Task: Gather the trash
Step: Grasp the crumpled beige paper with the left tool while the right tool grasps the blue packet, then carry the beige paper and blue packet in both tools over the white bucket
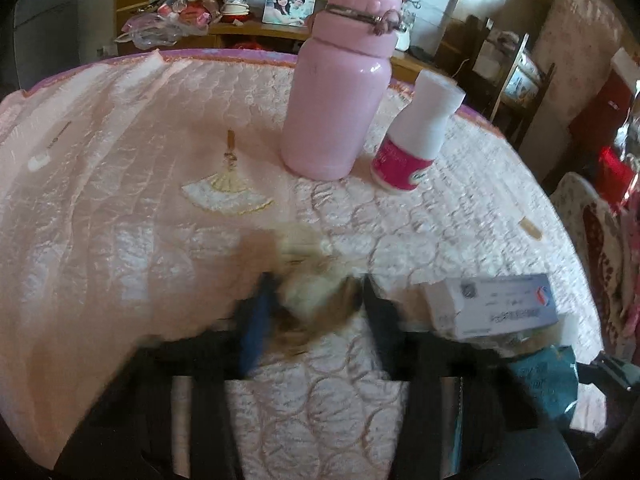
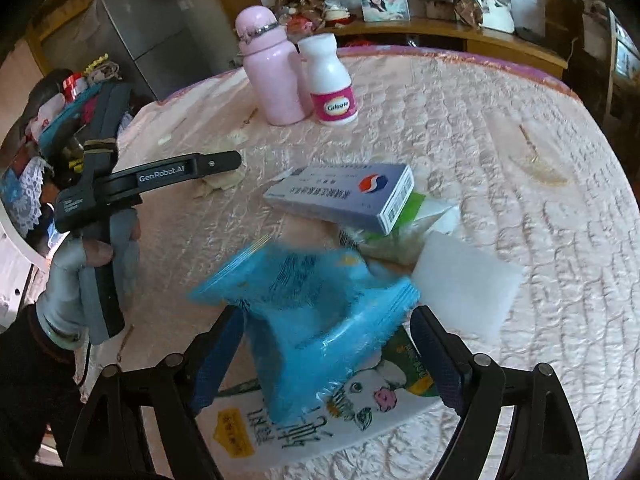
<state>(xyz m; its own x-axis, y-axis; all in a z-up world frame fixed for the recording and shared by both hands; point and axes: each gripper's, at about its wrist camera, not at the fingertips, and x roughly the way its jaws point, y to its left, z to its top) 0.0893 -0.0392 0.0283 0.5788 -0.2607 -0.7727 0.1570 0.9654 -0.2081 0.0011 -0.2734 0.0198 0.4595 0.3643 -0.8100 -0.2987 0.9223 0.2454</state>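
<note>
Your right tool (image 2: pixel 326 344) straddles a crumpled blue wrapper (image 2: pixel 304 300); the fingers flank it with gaps showing, so it reads as spread, not pinching. Under the wrapper lies a white packet with a cartoon sheep (image 2: pixel 320 412).

Your left tool (image 1: pixel 316 300) is blurred, its fingers narrowed around a pale, brownish scrap (image 1: pixel 312 292); contact looks likely, but you cannot tell for sure.

Just beyond, a grey-blue carton (image 2: pixel 344 196) rests on more litter beside a white pad (image 2: pixel 464 288). All of it sits on the counter (image 2: pixel 500 128) with its pink quilted cover.

Farther back, a pink flask (image 2: pixel 268 80) and a white pill bottle (image 2: pixel 330 80) stand upright, close together.
</note>
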